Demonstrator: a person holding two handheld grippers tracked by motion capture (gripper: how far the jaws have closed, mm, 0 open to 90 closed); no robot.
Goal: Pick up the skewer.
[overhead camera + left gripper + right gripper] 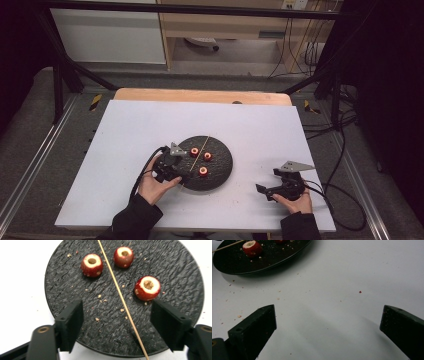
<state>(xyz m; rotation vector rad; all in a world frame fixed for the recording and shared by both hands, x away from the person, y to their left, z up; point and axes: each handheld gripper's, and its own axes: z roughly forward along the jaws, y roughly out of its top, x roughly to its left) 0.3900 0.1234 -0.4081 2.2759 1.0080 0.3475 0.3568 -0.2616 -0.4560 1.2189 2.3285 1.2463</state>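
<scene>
Resting on the white table [130, 130], a round black plate [175, 270] carries three cored red fruits: one at far left [91, 265], one far [123, 256] and one at right [147, 288]. A thin wooden skewer [120, 297] lies across the plate from far to near, between the fruits, with crumbs scattered around it. The left gripper [117, 322] hovers over the plate's near edge, jaws spread and released either side of the skewer. Well to the right, the right gripper [327, 327] sits above bare table, jaws wide apart, grasping nothing.
</scene>
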